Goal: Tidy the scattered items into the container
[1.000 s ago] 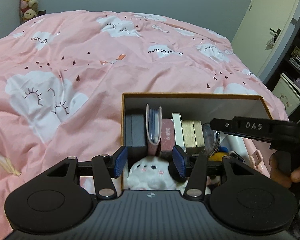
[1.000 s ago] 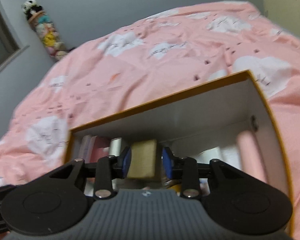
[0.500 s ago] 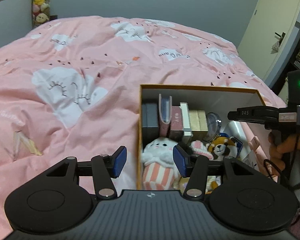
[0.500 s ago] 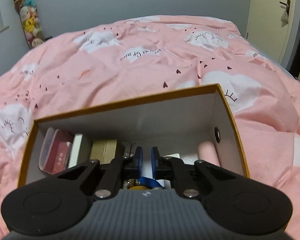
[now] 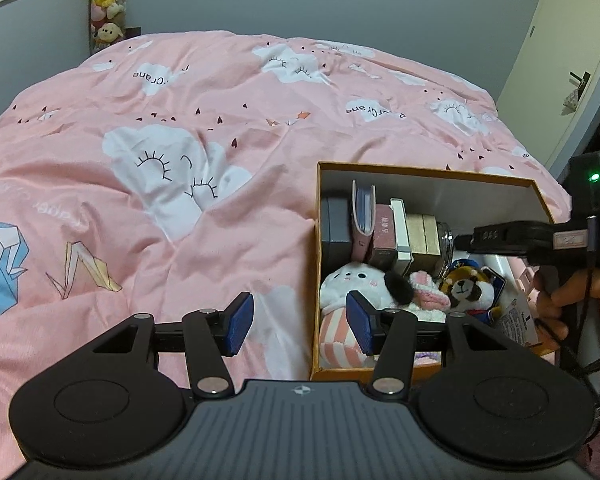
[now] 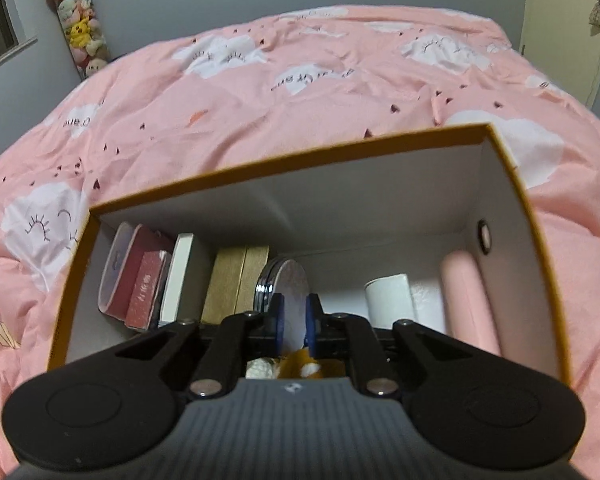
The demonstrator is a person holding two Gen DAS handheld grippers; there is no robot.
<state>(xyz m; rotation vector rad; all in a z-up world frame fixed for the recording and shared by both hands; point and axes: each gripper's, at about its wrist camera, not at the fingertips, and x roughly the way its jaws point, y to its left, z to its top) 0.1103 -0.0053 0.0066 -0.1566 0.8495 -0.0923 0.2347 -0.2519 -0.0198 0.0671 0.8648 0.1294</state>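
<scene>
Your L wrist cam: beside the orange box (image 5: 428, 171), facing bed's pink duvet (image 5: 180, 168), box at right. Your R wrist cam: close above box (image 6: 284, 168), looking in. Both share box, duvet.

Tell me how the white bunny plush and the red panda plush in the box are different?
The white bunny plush is white with a pink-and-white striped lower part; the red panda plush is orange-brown with a white face. The bunny sits against the left wall of the orange box; the red panda sits further right, and looks smaller. Both are soft toys at the box's near end, in front of the upright row of books.
</scene>
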